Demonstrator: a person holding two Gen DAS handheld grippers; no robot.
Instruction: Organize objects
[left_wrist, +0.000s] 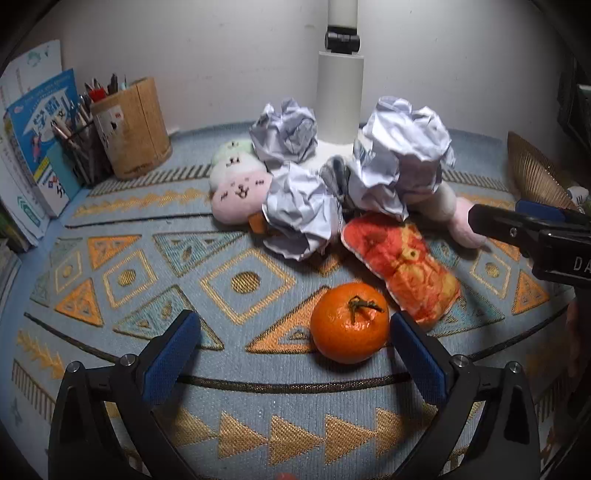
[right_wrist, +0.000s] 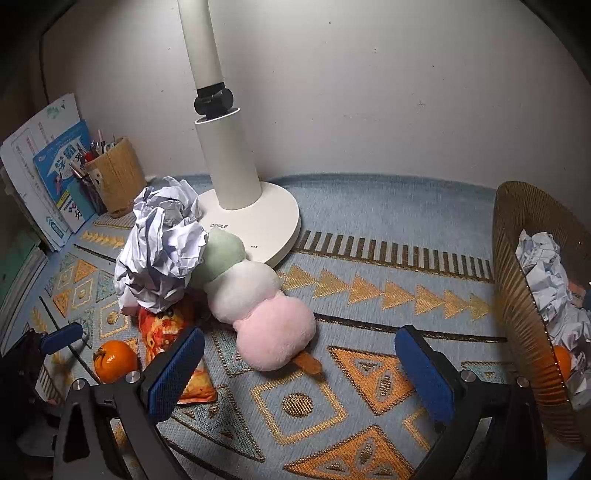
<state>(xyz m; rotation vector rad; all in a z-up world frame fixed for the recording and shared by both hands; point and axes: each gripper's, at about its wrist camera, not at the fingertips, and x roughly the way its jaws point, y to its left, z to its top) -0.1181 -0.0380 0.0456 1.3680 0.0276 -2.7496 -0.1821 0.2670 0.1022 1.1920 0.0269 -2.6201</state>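
I see the left gripper wide open, holding nothing; the orange sits lower centre of its view, between the blue pads and close to the right pad, contact unclear

Right gripper also wide open, empty, over bare mat at the bottom of its view; in the left view it pokes in from the right edge

Clutter pile is mid frame in the left view: three paper balls, a dango plush with pink, white and green heads, and an orange-red pouch just upper right of the orange

In the right view the plush lies centre, stick end pointing lower right, paper on its green end, pouch and orange lower left

Lamp stands behind the pile, base touching the plush

Basket at the right edge of the right view holds crumpled paper and another orange

Pen holder and books upper left in the left view
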